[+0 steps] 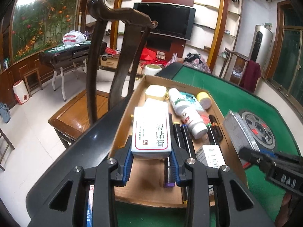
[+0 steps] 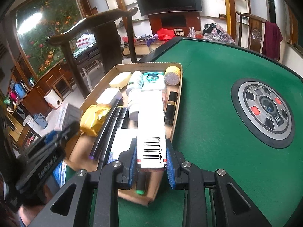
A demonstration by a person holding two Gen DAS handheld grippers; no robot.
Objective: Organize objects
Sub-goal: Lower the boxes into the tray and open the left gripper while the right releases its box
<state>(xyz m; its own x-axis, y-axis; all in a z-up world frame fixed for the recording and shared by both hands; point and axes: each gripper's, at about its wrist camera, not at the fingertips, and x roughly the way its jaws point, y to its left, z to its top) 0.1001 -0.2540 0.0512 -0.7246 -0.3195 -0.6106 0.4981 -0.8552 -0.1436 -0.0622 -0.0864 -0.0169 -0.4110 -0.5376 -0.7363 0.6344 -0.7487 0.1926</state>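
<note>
A shallow cardboard tray (image 1: 171, 81) lies on the green table, with white bottles (image 1: 189, 117), a cream case (image 1: 155, 92), a yellow-lidded jar (image 2: 172, 75), black markers (image 1: 184, 138) and a gold packet (image 2: 93, 117) inside. My left gripper (image 1: 151, 157) is shut on a white box with Chinese print (image 1: 151, 130), held above the tray's near left part. My right gripper (image 2: 151, 151) is shut on a long white box with a barcode (image 2: 150, 124), held over the tray's right side. Each gripper also shows, blurred, at the edge of the other's view.
The green felt table (image 2: 208, 98) has a round metal dial (image 2: 265, 111) set in its middle. A dark wooden chair (image 1: 121, 37) stands just past the table's black rim (image 1: 90, 147) beside the tray. Further back are another table, shelves and a TV.
</note>
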